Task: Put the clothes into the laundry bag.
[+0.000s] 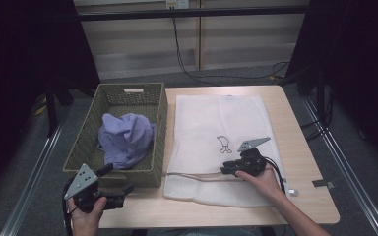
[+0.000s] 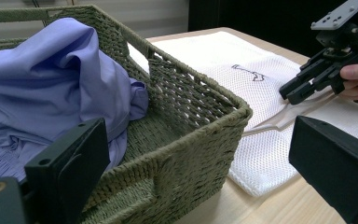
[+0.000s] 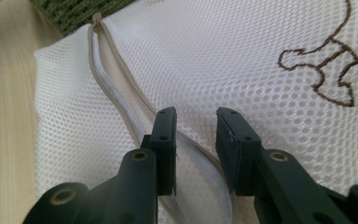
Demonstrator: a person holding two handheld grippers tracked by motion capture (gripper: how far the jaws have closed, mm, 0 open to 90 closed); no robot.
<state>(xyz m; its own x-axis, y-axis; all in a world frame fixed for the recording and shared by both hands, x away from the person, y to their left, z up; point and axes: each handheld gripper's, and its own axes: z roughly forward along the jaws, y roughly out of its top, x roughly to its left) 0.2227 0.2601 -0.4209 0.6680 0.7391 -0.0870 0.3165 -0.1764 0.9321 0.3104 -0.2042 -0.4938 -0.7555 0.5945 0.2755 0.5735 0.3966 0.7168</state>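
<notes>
A white mesh laundry bag (image 1: pixel 211 123) with a brown embroidered figure lies flat on the table. Its beige zipper (image 3: pixel 116 88) gapes open along the near edge. My right gripper (image 1: pixel 225 169) rests low on the bag at that opening. In the right gripper view, my right gripper (image 3: pixel 196 114) has its jaws partly apart, with the zipper tape running between them and no pad pressing on it. My left gripper (image 1: pixel 120 179) hovers open at the basket's near corner, holding nothing. A lilac garment (image 1: pixel 125 137) lies crumpled in the green wicker basket (image 1: pixel 160 128).
The basket (image 2: pixel 200 116) stands against the bag's left edge, with the lilac garment (image 2: pixel 51 84) heaped inside. A small grey piece (image 1: pixel 321 183) lies near the table's right edge. Bare wood (image 1: pixel 305 147) runs to the right of the bag.
</notes>
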